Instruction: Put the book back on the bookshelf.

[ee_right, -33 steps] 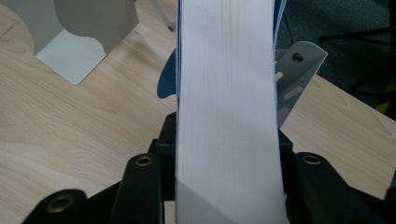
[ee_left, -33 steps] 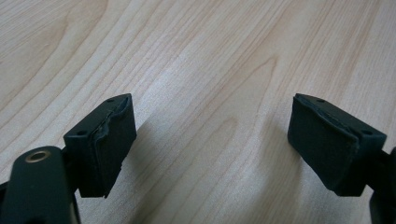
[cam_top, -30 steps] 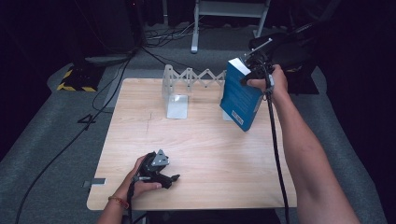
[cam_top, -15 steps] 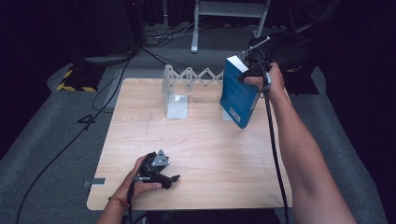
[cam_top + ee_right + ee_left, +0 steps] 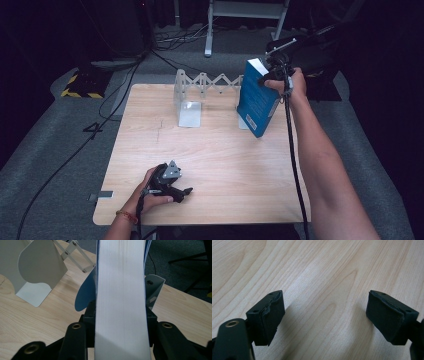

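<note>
Blue book [image 5: 257, 100] is clenched in my right claw [image 5: 270, 75], gripped near its top corner and held tilted above the far right part of the table [image 5: 215, 150], its lower corner down by the right end plate of the expandable metal bookend rack [image 5: 202, 82]. In the right claw's own view the white page block [image 5: 121, 297] runs straight up between the jaws, which press on the covers from both sides, with the rack's pale end plates [image 5: 37, 267] off to either side behind it.

My worry is the grip point: holding a heavy book by one upper corner lets it swing or slide between the pads, and the pages could fan open. If I bring it down at this tilt, its lower edge may catch the right plate [image 5: 153, 287] and shove the light rack along the wood instead of seating between the plates.

My right forearm reaches far forward, nearly straight, wrist bent inward over the book. My left hand [image 5: 150, 192] rests on the near edge, its claw [image 5: 324, 315] released, jaws wide apart over bare wood with nothing between them.
</note>
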Demonstrator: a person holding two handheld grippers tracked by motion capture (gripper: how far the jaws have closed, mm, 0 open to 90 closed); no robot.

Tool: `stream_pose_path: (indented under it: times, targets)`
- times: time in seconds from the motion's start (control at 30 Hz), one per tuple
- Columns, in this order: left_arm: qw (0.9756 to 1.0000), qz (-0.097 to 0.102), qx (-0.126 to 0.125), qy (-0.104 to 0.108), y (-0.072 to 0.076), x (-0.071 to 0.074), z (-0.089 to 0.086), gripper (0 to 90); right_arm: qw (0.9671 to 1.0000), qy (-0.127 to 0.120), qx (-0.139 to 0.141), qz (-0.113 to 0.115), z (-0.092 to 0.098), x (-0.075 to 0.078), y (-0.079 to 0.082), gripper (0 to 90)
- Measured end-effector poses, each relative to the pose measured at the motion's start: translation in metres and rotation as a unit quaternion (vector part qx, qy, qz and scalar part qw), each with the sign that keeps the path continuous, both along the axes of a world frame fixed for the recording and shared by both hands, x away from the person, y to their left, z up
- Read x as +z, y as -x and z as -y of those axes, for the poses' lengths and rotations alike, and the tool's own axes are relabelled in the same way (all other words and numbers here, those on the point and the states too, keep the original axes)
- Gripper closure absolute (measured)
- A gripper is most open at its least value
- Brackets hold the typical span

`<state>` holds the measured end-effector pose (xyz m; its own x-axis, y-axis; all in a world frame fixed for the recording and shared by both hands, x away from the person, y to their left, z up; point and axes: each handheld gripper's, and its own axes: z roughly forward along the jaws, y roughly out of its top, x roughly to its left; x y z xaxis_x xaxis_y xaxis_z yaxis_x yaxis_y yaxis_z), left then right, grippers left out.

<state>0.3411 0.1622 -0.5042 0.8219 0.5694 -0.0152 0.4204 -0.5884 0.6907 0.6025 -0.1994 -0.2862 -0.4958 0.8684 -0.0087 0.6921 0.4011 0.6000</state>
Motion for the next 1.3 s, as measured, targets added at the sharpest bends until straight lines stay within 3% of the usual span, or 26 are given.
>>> stream_pose_path:
  times: [0.2,0.6,0.97,1.2,1.3]
  targets:
    - [1.0,-0.001,0.0,0.0,0.0,0.0,0.0,16.0,0.9998,0.01,0.003,0.016,-0.005,0.003,0.004,58.7]
    - [1.0,-0.001,0.0,0.0,0.001,0.0,0.0,15.9,0.9994,-0.01,0.011,0.031,0.003,0.014,0.015,55.0]
    - [1.0,0.0,0.001,0.0,0.001,0.0,0.0,16.0,0.9989,-0.011,0.03,0.033,0.016,0.013,0.03,50.0]
    - [1.0,0.0,0.001,0.0,0.001,0.0,0.0,15.9,0.9968,0.002,0.059,0.055,0.021,0.009,0.04,45.4]
    - [1.0,0.0,0.001,0.0,0.001,0.0,0.0,15.9,0.9961,-0.005,0.06,0.065,0.025,0.006,0.044,42.7]
